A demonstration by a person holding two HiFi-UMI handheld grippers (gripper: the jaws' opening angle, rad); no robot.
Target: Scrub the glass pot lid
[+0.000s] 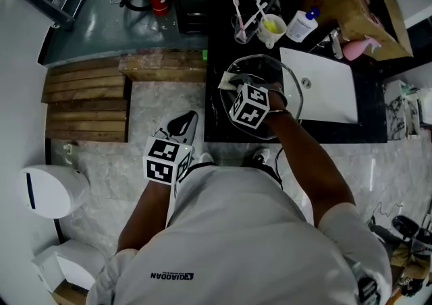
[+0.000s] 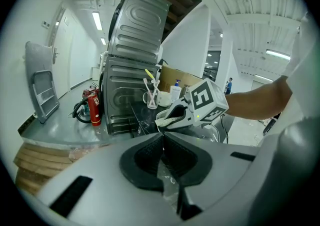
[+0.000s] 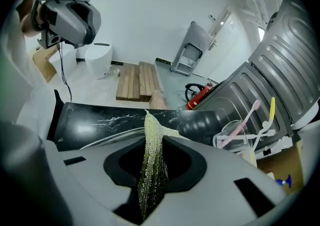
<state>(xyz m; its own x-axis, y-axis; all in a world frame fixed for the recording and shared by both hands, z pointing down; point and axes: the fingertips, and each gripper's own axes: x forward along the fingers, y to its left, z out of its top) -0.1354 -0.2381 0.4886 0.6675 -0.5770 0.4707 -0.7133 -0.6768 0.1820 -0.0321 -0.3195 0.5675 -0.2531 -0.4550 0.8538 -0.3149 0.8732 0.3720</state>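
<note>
On the black counter [image 1: 219, 50]: the glass pot lid [image 1: 266, 67] is laid flat, just beside the white sink [image 1: 331, 91], on its left.
Right gripper [image 1: 233, 85]: held over the lid's far left part, with its jaws clamped on a yellow-green scrubbing cloth [image 3: 150, 180].
Cloth and lid: the cloth's tip is seen just above the lid's rim; contact cannot be told.
Left gripper [image 2: 161, 139]: held off the counter over the marbled floor [image 1: 148, 111], well apart from the lid, with its jaws closed together at the tips.
Behind the lid: a clear cup [image 1: 243, 29] of toothbrushes and a mug [image 1: 270, 32] are stood near the counter's back edge.
</note>
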